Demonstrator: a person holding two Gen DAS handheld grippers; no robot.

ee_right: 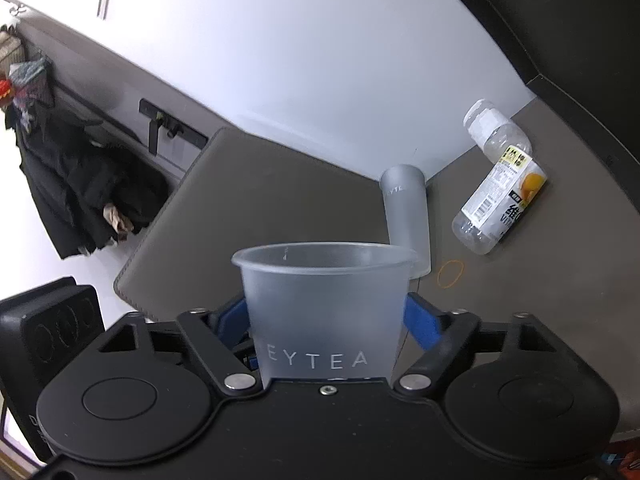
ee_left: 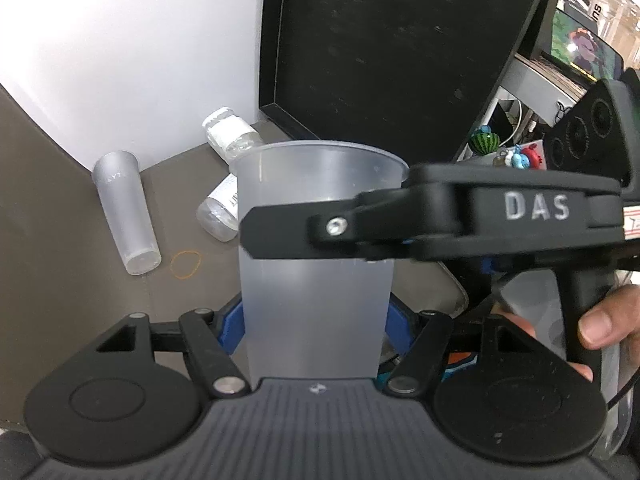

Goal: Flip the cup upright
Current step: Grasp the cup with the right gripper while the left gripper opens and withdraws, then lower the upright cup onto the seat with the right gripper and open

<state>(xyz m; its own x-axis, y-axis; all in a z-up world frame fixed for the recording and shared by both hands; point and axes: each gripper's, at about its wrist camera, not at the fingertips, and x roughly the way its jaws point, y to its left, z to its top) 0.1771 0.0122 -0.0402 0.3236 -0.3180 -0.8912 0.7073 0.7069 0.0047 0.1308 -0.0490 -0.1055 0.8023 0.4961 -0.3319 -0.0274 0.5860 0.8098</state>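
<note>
Cup [ee_left: 316, 280] sitting mouth-up, both left gripper [ee_left: 316, 320] and right gripper [ee_right: 326, 316] clamping its wall; thin, light, squashy plastic, gripping low near base looking safest.

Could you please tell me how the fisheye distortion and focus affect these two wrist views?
Left wrist view: the monitor edges bow strongly, and the right gripper crossing the cup is slightly soft, its DAS lettering blurred. Right wrist view: the desk mat edge curves and the whole scene tilts; the cup is sharp, while the bottle label stays readable.
</note>
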